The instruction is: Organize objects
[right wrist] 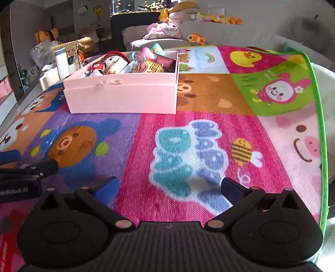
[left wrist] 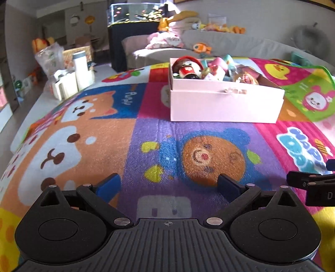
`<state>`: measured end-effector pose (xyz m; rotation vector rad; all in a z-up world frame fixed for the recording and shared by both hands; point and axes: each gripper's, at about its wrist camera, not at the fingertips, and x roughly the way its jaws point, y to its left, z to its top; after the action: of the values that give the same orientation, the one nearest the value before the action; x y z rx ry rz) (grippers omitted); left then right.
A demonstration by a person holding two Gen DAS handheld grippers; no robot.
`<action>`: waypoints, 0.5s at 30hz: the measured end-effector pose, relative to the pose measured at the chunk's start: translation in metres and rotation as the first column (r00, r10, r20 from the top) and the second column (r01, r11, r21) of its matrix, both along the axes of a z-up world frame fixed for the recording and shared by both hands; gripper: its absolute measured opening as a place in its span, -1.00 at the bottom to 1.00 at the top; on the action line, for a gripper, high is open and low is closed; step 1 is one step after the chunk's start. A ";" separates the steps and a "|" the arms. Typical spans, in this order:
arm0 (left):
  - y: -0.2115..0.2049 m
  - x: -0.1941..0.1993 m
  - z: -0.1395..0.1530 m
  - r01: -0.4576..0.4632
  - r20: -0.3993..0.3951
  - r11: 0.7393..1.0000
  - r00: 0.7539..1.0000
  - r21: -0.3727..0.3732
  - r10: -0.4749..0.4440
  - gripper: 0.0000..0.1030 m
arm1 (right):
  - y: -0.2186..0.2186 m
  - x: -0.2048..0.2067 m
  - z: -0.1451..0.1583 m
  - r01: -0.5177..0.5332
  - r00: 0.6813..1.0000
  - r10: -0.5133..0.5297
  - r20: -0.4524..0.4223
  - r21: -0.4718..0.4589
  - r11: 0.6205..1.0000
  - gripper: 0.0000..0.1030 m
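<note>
A white box (left wrist: 224, 104) stands on the colourful cartoon mat (left wrist: 104, 146), filled with several small toys and packets, among them a red-capped doll (left wrist: 187, 68). It also shows in the right wrist view (right wrist: 123, 96) at the upper left. My left gripper (left wrist: 168, 185) is open and empty, low over the mat's bear picture, well short of the box. My right gripper (right wrist: 169, 186) is open and empty over the pink square of the mat (right wrist: 209, 94), to the right of the left one. Each gripper's edge shows in the other's view.
A white bottle (left wrist: 81, 69) and white containers (left wrist: 62, 83) stand past the mat's far left corner. A sofa (left wrist: 230, 41) with plush toys and a fish tank (left wrist: 136, 12) lie behind. The mat's green edge (right wrist: 318, 125) runs down the right side.
</note>
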<state>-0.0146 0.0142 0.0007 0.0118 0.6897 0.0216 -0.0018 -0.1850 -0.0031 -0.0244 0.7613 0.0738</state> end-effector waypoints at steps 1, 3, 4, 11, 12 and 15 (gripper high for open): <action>-0.001 0.001 0.000 -0.010 0.001 1.000 1.000 -0.001 0.010 0.98 | 0.000 0.003 -0.001 0.004 1.000 -0.004 0.012 0.001 1.000 1.00; -0.002 0.002 -0.001 -0.022 0.000 1.000 1.000 0.004 0.022 0.98 | 0.001 0.008 -0.002 0.017 0.999 -0.017 0.038 0.002 1.000 1.00; -0.003 0.003 -0.001 -0.025 0.000 1.000 1.000 0.006 0.025 0.98 | 0.002 0.009 -0.004 0.024 0.998 -0.024 0.063 -0.003 1.000 1.00; -0.007 0.006 -0.001 -0.037 0.001 0.999 0.999 0.014 0.037 0.98 | 0.006 0.014 -0.004 -0.010 0.998 0.009 0.067 0.003 1.000 1.00; -0.007 0.006 -0.001 -0.037 0.001 0.999 0.999 0.013 0.037 0.98 | 0.006 0.014 -0.004 -0.009 0.998 0.009 0.066 0.005 1.000 1.00; -0.008 0.008 -0.001 -0.032 0.002 0.999 0.999 0.015 0.032 0.98 | 0.008 0.014 -0.004 -0.011 0.998 0.011 0.067 -0.002 1.000 1.00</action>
<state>-0.0067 0.0062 -0.0005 0.0148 0.6882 0.0571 0.0124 -0.1770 -0.0071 -0.0321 0.6943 0.0822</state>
